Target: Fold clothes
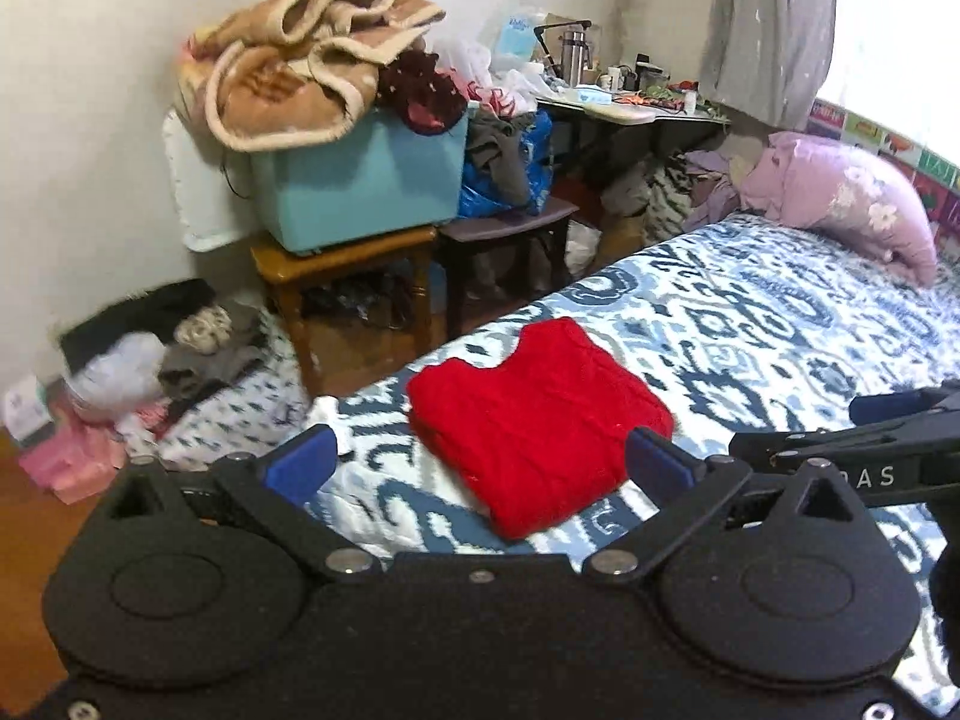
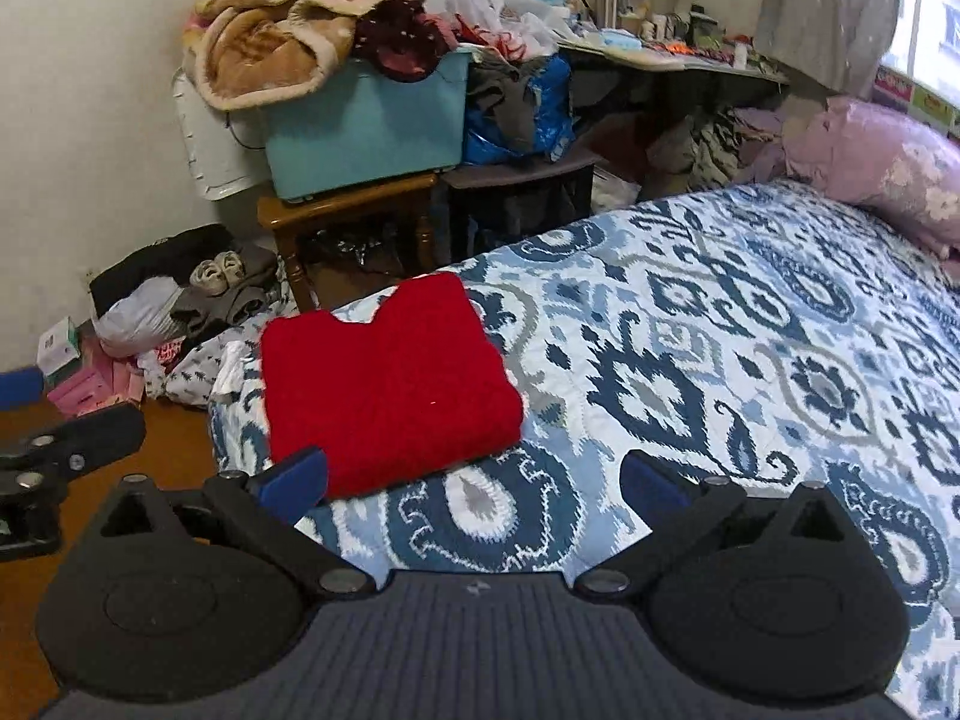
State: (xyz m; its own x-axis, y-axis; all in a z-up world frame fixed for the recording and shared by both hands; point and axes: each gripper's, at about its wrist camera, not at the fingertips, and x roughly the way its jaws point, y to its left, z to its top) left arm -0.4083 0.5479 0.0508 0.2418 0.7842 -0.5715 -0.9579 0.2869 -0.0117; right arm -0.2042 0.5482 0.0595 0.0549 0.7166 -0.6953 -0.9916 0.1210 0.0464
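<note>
A red knitted sweater (image 1: 537, 429), folded into a compact rectangle with its neckline notch turned toward the far side, is seen lying flat on a bedspread (image 1: 780, 324) printed in blue, grey and white, close to the bed's near corner. The left gripper (image 1: 480, 462) is held just short of the sweater's near edge with its jaws spread wide; nothing is gripped between the blue pads (image 1: 303, 459), and the sweater is framed in the gap ahead of them without being touched. In the left wrist view, part of the other tool's black arm is visible beyond the right-hand jaw, above the bedspread.

The right gripper (image 2: 474, 474) is likewise held with its jaws spread and empty. From it, the folded sweater (image 2: 390, 390) is found ahead and toward the left-hand jaw, whose blue fingertip overlaps the garment's near corner in the view; whether contact is made cannot be told. Ahead of the right-hand jaw only patterned bedspread (image 2: 750, 360) is seen.

Farther ahead of both pairs of jaws, a teal storage bin (image 1: 360, 186) is set on a wooden stool (image 1: 348, 276), and a brown fleece blanket (image 1: 300, 60) is heaped on top. A lilac floral pillow (image 1: 852, 198) is placed at the far right of the bed. Loose clothes (image 2: 180, 306) are piled on the floor past the left-hand jaw.
</note>
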